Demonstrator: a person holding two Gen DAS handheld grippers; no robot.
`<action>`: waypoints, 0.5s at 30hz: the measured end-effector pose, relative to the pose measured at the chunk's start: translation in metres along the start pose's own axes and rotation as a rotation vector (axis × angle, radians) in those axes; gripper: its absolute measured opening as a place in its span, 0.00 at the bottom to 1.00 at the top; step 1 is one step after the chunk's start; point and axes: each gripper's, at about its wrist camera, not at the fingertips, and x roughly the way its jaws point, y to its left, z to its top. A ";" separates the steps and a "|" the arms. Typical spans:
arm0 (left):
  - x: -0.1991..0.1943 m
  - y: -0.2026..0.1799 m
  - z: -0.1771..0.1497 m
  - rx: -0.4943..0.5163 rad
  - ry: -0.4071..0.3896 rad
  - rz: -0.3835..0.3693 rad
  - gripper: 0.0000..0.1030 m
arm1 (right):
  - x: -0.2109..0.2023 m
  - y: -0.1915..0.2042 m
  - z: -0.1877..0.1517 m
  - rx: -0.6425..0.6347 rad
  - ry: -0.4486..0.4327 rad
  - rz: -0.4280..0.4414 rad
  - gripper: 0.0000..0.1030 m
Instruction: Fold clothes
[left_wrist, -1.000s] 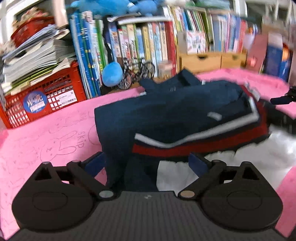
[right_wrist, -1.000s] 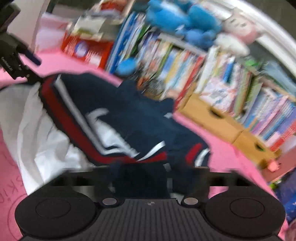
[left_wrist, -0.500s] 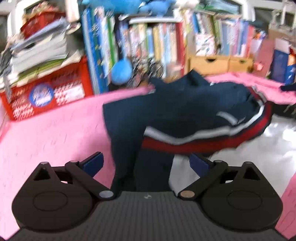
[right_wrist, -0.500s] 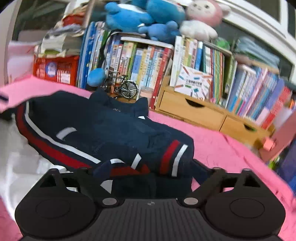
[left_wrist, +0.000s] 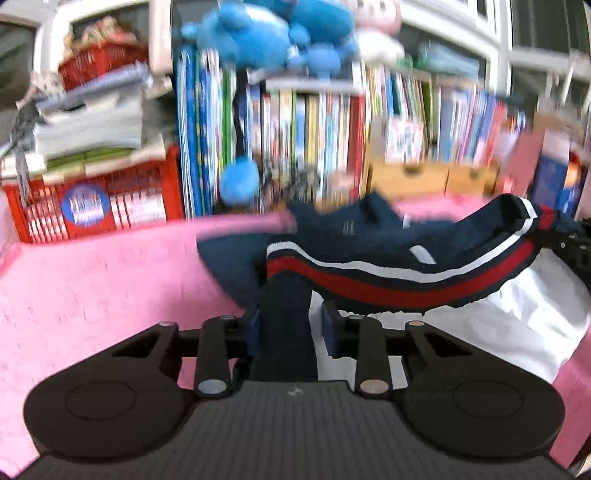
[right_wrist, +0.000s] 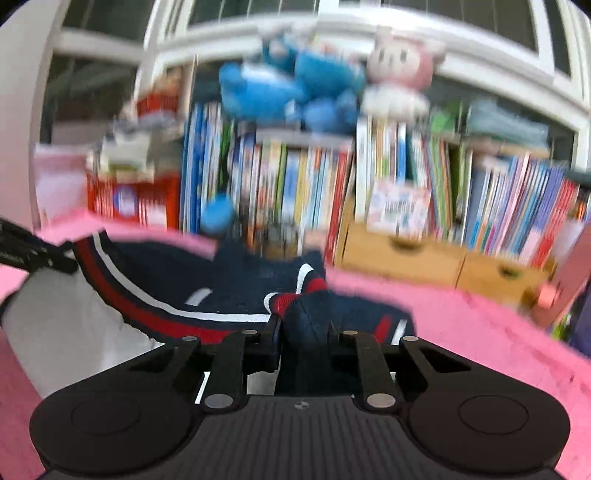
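Note:
A navy garment (left_wrist: 369, 240) with red and white stripes and a white part (left_wrist: 498, 317) lies on the pink cover (left_wrist: 92, 295). My left gripper (left_wrist: 290, 326) is closing its jaws on a gathered fold of navy fabric and holds it up off the cover. In the right wrist view the same garment (right_wrist: 177, 280) stretches to the left. There my right gripper (right_wrist: 304, 341) is closing its jaws on a navy bunch with a striped cuff. The striped hem hangs slack between the two grips. Both views are blurred by motion.
Behind the pink cover stand a red crate (left_wrist: 92, 206) with stacked papers, a long row of books (left_wrist: 295, 147) and wooden drawers (left_wrist: 424, 177). Blue plush toys (left_wrist: 266, 33) sit on top of the books. Bare pink cover (right_wrist: 461, 332) lies to the right.
Both grippers stood open around the garment's edge before. Now both are closed on navy fabric and have risen, lifting the striped hem off the cover.

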 end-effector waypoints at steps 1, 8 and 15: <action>0.001 0.000 0.008 0.009 -0.027 0.014 0.30 | 0.002 -0.005 0.012 0.006 -0.024 0.000 0.20; 0.069 -0.015 0.060 0.165 -0.127 0.232 0.39 | 0.087 -0.040 0.066 0.046 -0.078 -0.053 0.21; 0.198 -0.003 0.027 0.124 0.139 0.326 0.48 | 0.238 -0.057 0.024 0.185 0.167 -0.095 0.25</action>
